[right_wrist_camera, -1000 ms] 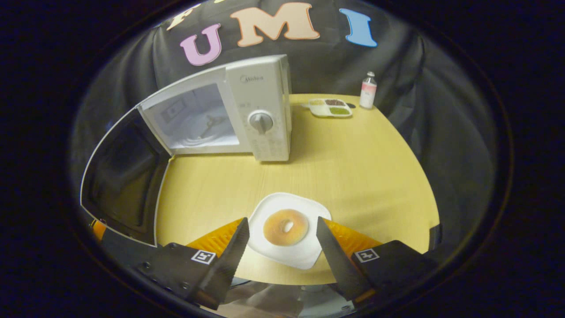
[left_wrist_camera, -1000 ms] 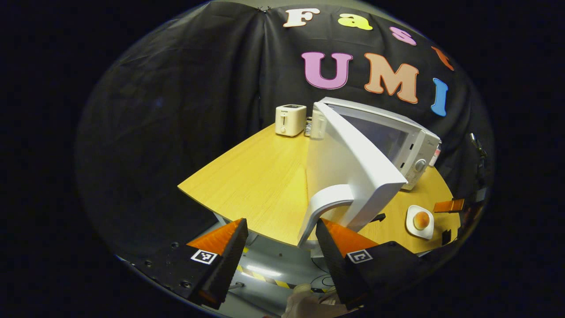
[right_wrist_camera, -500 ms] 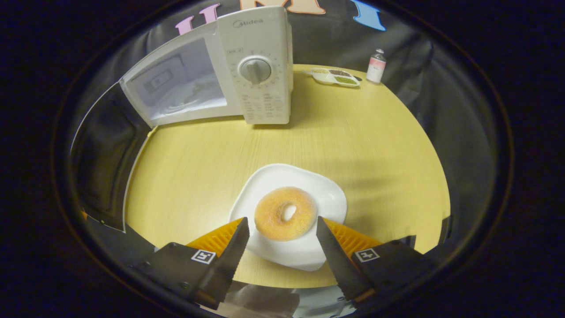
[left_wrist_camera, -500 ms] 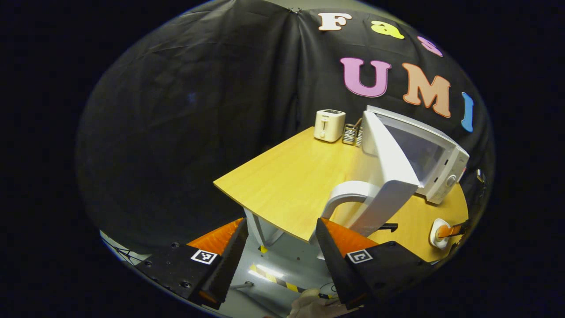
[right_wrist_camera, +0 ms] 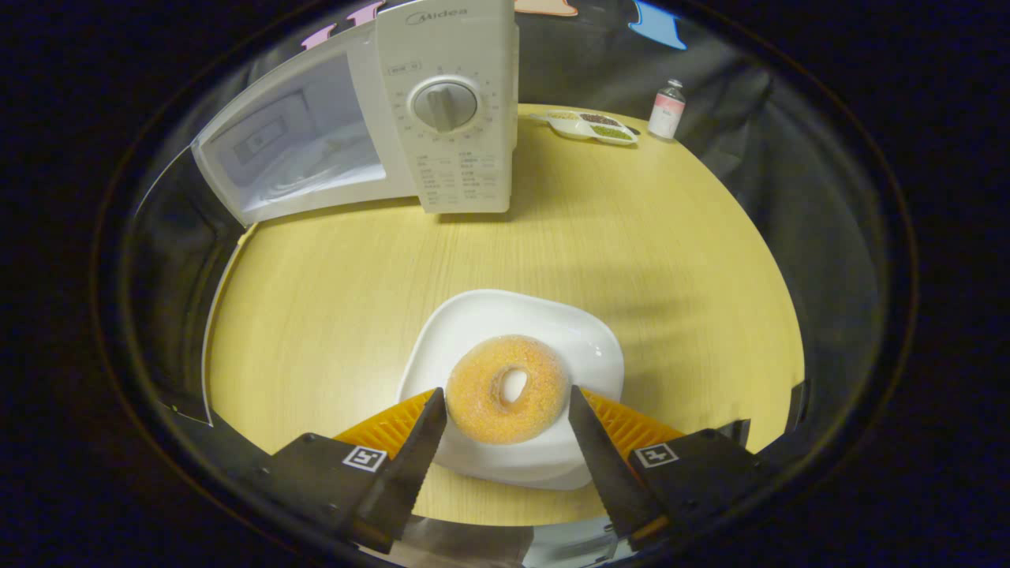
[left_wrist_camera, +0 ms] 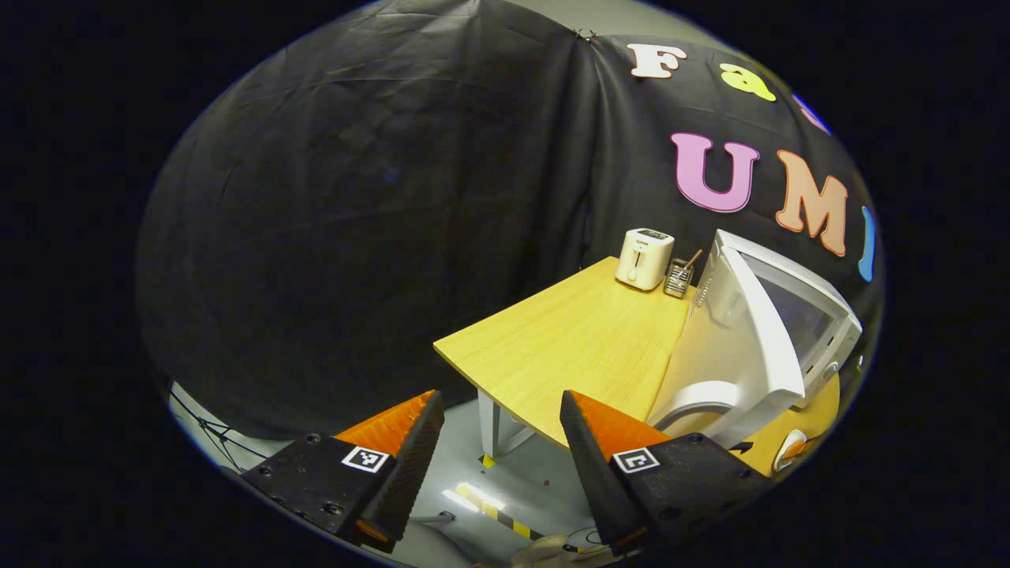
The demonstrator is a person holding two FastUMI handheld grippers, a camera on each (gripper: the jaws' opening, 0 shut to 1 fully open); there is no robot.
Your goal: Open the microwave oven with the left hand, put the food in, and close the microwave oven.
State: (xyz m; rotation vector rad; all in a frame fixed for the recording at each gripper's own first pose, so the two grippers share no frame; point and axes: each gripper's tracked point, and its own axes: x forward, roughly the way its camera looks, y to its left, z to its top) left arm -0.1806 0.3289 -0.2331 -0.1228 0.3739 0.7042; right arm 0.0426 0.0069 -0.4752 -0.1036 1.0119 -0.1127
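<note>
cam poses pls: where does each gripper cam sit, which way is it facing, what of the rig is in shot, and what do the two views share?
Left gripper view: off the table's corner, facing the toaster and open microwave door; left gripper open, holding nothing.
Right gripper view: low over the table, facing the microwave; right gripper open, its fingers flanking the donut on the plate.
Shared: microwave, door, table, plate.

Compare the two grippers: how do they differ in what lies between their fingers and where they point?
The right gripper flanks the doughnut on its white plate; the left gripper has only floor between its fingers. The right gripper points at the table; the left gripper points past the table's edge, beside the open microwave door. Both are open.
</note>
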